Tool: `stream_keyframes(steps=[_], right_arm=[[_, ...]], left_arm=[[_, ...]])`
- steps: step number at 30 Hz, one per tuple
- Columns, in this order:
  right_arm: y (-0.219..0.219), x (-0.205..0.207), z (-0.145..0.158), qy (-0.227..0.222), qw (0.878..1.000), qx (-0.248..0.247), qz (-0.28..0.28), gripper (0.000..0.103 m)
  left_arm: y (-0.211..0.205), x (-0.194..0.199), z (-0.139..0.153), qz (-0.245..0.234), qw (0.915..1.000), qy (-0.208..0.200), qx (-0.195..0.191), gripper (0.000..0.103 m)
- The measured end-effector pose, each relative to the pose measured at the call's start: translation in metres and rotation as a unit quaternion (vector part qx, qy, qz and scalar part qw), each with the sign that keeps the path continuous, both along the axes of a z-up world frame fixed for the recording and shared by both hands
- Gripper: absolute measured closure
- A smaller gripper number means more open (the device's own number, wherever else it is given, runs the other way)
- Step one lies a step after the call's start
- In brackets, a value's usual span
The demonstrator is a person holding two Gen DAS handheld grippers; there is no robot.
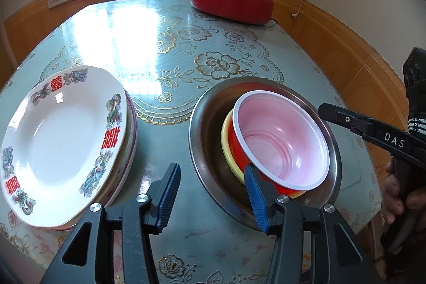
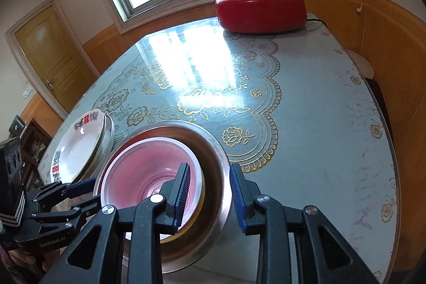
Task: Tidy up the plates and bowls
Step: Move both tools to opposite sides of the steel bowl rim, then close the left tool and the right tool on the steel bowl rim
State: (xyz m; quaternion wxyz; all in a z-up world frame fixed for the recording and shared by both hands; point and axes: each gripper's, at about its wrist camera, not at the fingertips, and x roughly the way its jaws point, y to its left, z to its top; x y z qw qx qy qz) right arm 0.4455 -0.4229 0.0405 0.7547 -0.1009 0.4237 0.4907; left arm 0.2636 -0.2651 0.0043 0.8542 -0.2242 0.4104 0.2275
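I see red bowl (image 1: 279, 143) nested in steel basin (image 1: 202, 140), right of plate stack (image 1: 61, 140) on bench. Left gripper (image 1: 213, 177), right gripper (image 2: 210, 193) both part open, empty; right straddles basin rim, nearer.

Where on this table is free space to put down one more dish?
The wide middle of the flowered table is bare, between the lidded red electric pot and the steel basin. The near-left is crowded: stacked white plates beside the basin holding the red plastic bowl.
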Motion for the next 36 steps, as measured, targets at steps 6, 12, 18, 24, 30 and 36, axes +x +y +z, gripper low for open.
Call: stream_keyframes(steps=[6, 12, 18, 24, 30, 36], right_arm=[[-0.013, 0.007, -0.01, 0.02, 0.999, -0.014, -0.024, 0.073], [-0.018, 0.005, -0.019, 0.036, 0.999, -0.021, -0.018, 0.073], [-0.011, -0.001, -0.027, 0.022, 0.999, -0.038, -0.011, 0.075], [0.0, -0.009, -0.025, -0.044, 0.997, -0.065, -0.009, 0.081], [0.005, -0.006, -0.025, -0.055, 0.996, -0.071, -0.005, 0.087], [0.005, 0.003, -0.023, -0.07, 0.994, -0.079, -0.011, 0.087]], left_arm=[[-0.002, -0.003, 0.0, -0.004, 0.9999, -0.007, -0.007, 0.053], [-0.004, -0.004, -0.003, -0.019, 0.9996, -0.012, -0.017, 0.066], [-0.002, -0.004, -0.002, -0.017, 0.9995, -0.016, -0.023, 0.071], [0.004, -0.007, 0.001, 0.002, 0.9997, -0.019, -0.015, 0.082], [0.005, 0.007, -0.002, -0.007, 0.9999, -0.007, -0.008, 0.082], [0.004, 0.032, -0.008, -0.022, 0.9997, 0.007, 0.01, 0.081]])
